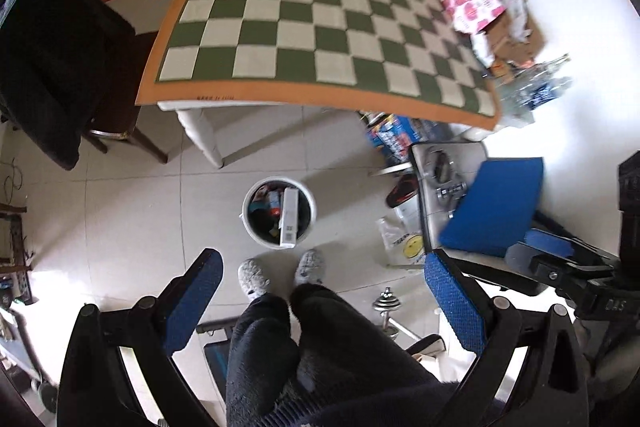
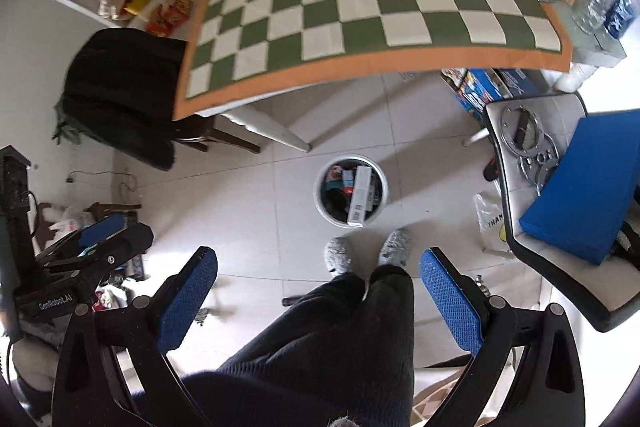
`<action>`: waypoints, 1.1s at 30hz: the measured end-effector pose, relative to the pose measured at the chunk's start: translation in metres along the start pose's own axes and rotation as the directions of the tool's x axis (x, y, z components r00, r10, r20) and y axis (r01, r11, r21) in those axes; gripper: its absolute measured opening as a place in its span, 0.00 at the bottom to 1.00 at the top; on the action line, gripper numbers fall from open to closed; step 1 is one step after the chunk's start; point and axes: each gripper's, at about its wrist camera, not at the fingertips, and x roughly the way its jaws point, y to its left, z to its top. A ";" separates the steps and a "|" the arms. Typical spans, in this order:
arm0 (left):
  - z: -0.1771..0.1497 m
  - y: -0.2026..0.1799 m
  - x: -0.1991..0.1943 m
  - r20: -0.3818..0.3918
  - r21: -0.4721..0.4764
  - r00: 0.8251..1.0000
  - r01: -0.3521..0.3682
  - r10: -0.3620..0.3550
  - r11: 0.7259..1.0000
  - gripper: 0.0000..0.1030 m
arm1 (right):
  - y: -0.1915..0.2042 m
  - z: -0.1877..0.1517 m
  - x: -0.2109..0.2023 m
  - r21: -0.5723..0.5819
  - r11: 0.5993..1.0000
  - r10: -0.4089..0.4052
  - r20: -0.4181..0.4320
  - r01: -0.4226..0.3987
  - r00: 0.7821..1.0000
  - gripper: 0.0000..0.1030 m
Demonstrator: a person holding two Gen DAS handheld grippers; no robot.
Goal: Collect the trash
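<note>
A white round trash bin [image 1: 310, 205] stands on the tiled floor just in front of the person's feet; it also shows in the right wrist view [image 2: 383, 183]. It holds a long white box [image 1: 289, 217] and several wrappers. My left gripper [image 1: 323, 301] is open and empty, held above the person's legs, well above the bin. My right gripper [image 2: 318, 301] is open and empty too, at about the same height. The right gripper shows at the right edge of the left wrist view [image 1: 560, 259]. The left gripper shows at the left edge of the right wrist view [image 2: 100, 239].
A table with a green-and-white checkered cloth [image 1: 320, 19] stands beyond the bin. Boxes, packets and bottles [image 1: 496, 23] crowd its right end. A dark chair [image 1: 60, 67] stands left. A stool with a blue pad [image 1: 496, 203] and metal discs stands right. A dumbbell [image 1: 386, 307] lies on the floor.
</note>
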 end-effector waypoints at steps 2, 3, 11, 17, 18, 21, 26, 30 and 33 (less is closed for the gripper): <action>-0.001 -0.001 -0.014 0.024 0.000 1.000 0.015 -0.015 1.000 1.00 | 0.005 -0.003 -0.013 -0.005 1.000 0.024 0.007 -0.024 1.000 0.99; -0.002 0.000 -0.020 0.030 -0.006 0.999 0.027 -0.027 1.000 1.00 | 0.007 -0.005 -0.019 -0.009 0.999 0.044 0.009 -0.044 0.999 1.00; -0.009 0.008 -0.050 0.070 -0.045 0.993 0.094 -0.091 0.995 1.00 | 0.025 -0.017 -0.034 -0.055 0.992 0.112 -0.010 -0.112 0.994 1.00; -0.015 0.013 -0.056 0.075 -0.062 0.992 0.110 -0.106 0.992 1.00 | 0.035 -0.017 -0.040 -0.067 0.990 0.125 -0.004 -0.125 0.992 1.00; -0.016 0.013 -0.057 0.076 -0.067 0.991 0.113 -0.108 0.991 1.00 | 0.035 -0.017 -0.041 -0.070 0.990 0.126 -0.004 -0.126 0.992 1.00; -0.019 0.013 -0.060 0.079 -0.072 0.990 0.119 -0.113 0.990 1.00 | 0.037 -0.016 -0.043 -0.076 0.989 0.127 -0.004 -0.127 0.992 1.00; -0.019 0.012 -0.061 0.083 -0.073 0.989 0.129 -0.123 0.989 1.00 | 0.040 -0.015 -0.045 -0.088 0.988 0.127 -0.010 -0.127 0.992 1.00; -0.020 0.010 -0.066 0.092 -0.075 0.988 0.134 -0.126 0.988 1.00 | 0.040 -0.015 -0.047 -0.086 0.988 0.130 -0.022 -0.132 0.991 1.00; -0.019 0.009 -0.069 0.093 -0.072 0.987 0.136 -0.129 0.988 1.00 | 0.040 -0.013 -0.047 -0.088 0.988 0.129 -0.024 -0.131 0.991 1.00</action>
